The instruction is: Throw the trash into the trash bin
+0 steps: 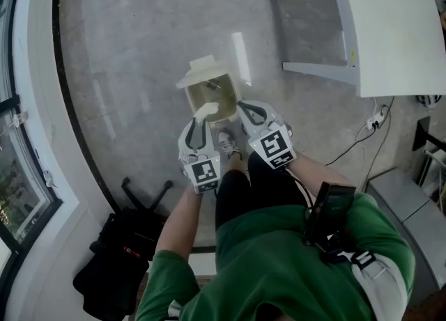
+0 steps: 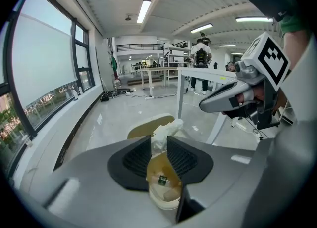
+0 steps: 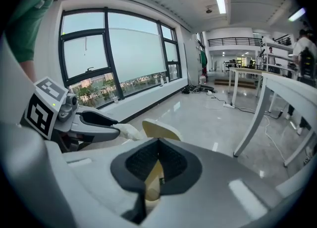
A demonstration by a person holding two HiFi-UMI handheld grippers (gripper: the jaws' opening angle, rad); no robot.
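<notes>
A crumpled white paper (image 2: 166, 131) is grasped by the left tongs (image 2: 159, 144) above the open trash bin (image 1: 224, 98); the right tongs (image 3: 158, 145) are clenched, with nothing seen between them.

Left gripper (image 1: 203, 120) clamped — right gripper (image 1: 245, 109) closed

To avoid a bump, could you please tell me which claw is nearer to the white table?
Right. The right claw hangs left of the white table; the left claw, shut on crumpled paper, is farther left.
</notes>
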